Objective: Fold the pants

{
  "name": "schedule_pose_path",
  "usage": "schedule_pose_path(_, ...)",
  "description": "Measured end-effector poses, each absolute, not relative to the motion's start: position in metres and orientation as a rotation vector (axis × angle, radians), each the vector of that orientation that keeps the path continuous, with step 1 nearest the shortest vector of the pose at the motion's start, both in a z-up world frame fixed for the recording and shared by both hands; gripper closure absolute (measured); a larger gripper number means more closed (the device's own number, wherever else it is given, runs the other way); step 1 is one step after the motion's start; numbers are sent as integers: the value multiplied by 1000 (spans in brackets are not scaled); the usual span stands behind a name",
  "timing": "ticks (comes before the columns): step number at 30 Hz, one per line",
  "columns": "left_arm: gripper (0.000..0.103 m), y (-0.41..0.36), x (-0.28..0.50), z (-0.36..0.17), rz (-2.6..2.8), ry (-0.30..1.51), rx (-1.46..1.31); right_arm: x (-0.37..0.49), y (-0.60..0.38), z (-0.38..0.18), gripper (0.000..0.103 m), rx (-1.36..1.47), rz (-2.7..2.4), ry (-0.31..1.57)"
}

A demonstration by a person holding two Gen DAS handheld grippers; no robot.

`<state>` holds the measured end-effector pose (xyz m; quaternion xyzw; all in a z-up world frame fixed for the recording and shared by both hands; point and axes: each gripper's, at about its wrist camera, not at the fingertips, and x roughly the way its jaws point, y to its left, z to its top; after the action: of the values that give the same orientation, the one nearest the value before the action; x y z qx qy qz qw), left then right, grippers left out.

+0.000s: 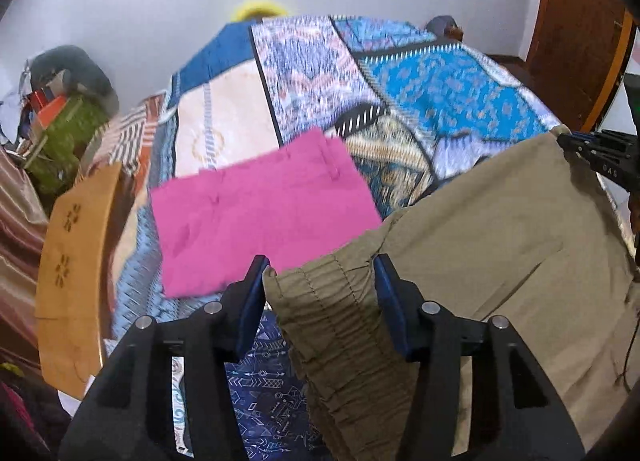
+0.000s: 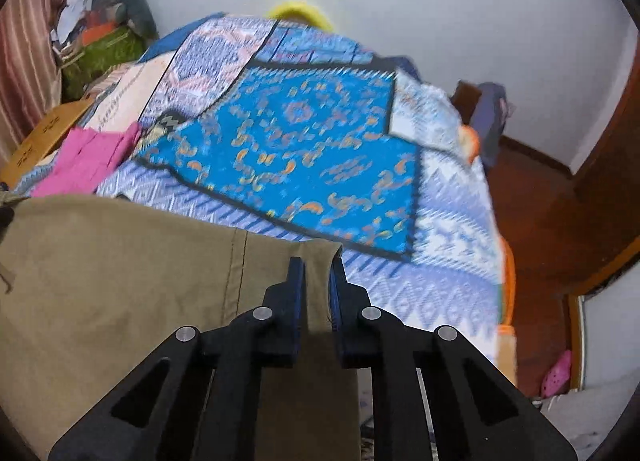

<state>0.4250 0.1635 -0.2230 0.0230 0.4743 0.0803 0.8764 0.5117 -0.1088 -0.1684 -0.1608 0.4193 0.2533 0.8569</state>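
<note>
Left gripper (image 1: pixel 320 267), jaws spread w/ the gathered waistband of the khaki cotton pants (image 1: pixel 492 229) between them. Right gripper (image 2: pixel 317 267) pinches a pant hem; pants hang over the patterned blue bedspread (image 2: pixel 320 133), beside folded pink shorts (image 1: pixel 260 209).

A patterned blue bedspread (image 1: pixel 440 101) is spread ahead of the tool. A pink garment (image 1: pixel 260 213) is laid on it, ahead and left. A wooden board (image 1: pixel 68 261) is seen far left, and a green bag (image 1: pixel 68 137) beyond it.
</note>
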Motion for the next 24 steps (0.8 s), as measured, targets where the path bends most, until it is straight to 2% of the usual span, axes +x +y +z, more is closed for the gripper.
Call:
schedule_pose_path(10,50,138,419,-137,155,800,88,507,-136,-65,93,-269,453,695)
schedule_pose_path(14,50,132,399,-124,130,772,79,478,-161,-29,93,-196,475,632)
schedule_pose_path(24,50,120,319,-121,67,756,57,379,-210,-22,93,-91,553,605)
